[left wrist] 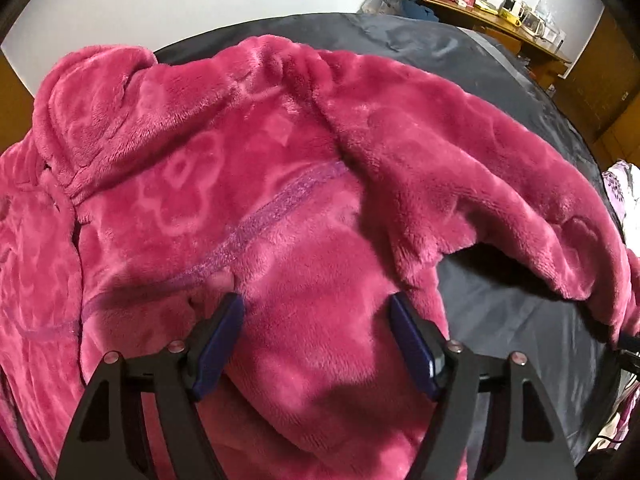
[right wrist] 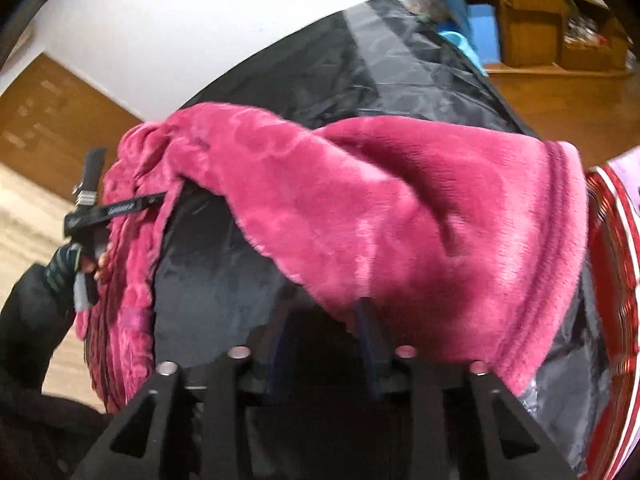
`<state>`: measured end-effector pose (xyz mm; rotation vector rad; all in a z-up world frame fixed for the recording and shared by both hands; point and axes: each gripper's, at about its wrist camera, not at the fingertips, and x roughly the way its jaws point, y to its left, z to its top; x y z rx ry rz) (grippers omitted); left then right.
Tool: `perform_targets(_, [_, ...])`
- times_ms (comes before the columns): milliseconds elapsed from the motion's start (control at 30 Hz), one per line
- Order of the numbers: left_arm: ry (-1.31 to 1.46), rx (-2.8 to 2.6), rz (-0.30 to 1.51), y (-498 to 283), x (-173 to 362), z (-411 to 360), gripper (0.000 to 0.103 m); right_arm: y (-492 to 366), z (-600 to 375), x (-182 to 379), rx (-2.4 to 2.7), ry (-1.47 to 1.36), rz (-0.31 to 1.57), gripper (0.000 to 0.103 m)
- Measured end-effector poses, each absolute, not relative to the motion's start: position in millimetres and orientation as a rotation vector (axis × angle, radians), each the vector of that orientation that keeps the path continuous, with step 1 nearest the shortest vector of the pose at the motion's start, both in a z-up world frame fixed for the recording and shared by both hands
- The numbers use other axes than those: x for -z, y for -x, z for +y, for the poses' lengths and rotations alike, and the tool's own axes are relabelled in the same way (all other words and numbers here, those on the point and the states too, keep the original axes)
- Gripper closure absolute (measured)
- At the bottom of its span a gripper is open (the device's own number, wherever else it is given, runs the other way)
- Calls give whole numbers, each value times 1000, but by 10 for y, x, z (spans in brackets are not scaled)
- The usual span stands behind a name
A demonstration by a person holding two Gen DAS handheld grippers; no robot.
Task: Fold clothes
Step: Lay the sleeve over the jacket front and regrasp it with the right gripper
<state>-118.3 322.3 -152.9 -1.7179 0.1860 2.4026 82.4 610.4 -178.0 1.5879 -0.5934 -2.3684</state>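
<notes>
A fluffy pink fleece garment (left wrist: 224,184) with a flower pattern and a purple zip strip (left wrist: 264,220) lies spread on a dark grey cover (left wrist: 512,312). My left gripper (left wrist: 316,312) hovers over its body, jaws wide open, both blue pads (left wrist: 218,340) down against the pile and pinching nothing. One sleeve (right wrist: 400,216) arches over the cover to the right. My right gripper (right wrist: 322,322) sits at the sleeve's lower edge with its jaws apart. The fleece drapes over the tip of the right finger (right wrist: 366,320), and the gap between the fingers is dark and holds no cloth.
The grey cover (right wrist: 400,80) stretches back to a white wall. A wooden desk (left wrist: 480,8) loaded with clutter stands at the back right, beside wooden shelves (right wrist: 560,28). A red-and-white striped item (right wrist: 612,264) lies at the right edge. A person's hand (right wrist: 100,268) holds the other gripper.
</notes>
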Motion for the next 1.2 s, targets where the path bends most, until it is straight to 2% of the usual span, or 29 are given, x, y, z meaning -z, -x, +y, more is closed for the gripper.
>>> perform_targets(100, [1708,-2402,182,1167,1532,3209,24,-754,6201,1630,2440,-1642,-539,53])
perform_targets(233, [1690,-2407,174,1137,1534,3187,24,-675,6440,1359,2577,-1575,-554,50])
perform_targets(367, [1671,-2410,168,1103,1535,3168,23,-517,6651,1160,2671,-1556,-428,50])
perform_targets(667, [1645,-2403,163,1025,1533,3154,21,59,6421,1548,2446,-1732,-17,50])
perform_targets(800, [1654,-2403,150,1004,1527,3150,21,96,6360,1681,2383,-1795,19,50])
perform_targets(900, [1708,-2382,68,1067,1494,3134,21,69,6310,1667,2348,-1814,71,51])
perform_targets(933, [1721,-2371,8,1106,1468,3109,21,53,6283,1662,2339,-1814,101,57])
perform_targets(1000, [1731,-2364,-117,1183,1400,3062,21,19,6258,1648,2334,-1801,118,78])
perform_targets(1067, [1725,-2376,-212,1263,1318,3029,21,-36,6223,1590,2387,-1763,202,89])
perform_targets(1200, [1714,-2405,-243,1422,1199,3036,21,-148,6187,1334,2578,-1634,466,91])
